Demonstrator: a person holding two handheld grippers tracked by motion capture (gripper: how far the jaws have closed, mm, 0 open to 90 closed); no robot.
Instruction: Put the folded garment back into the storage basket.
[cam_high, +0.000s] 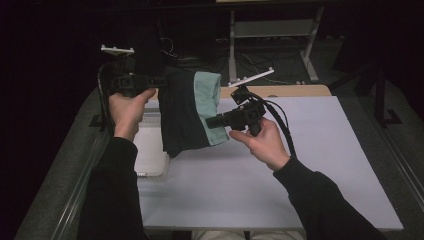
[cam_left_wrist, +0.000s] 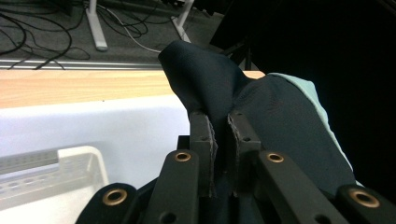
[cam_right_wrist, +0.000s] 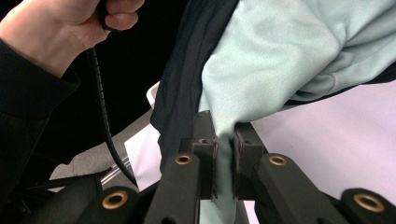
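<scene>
We find no legible text, label, brand, number or sign in any of the three views. The dark and mint garment (cam_high: 187, 112) carries no readable tag or print, the white tray (cam_high: 150, 150) bears no marking we can make out, and the counter (cam_high: 300, 165) surface is plain.
</scene>
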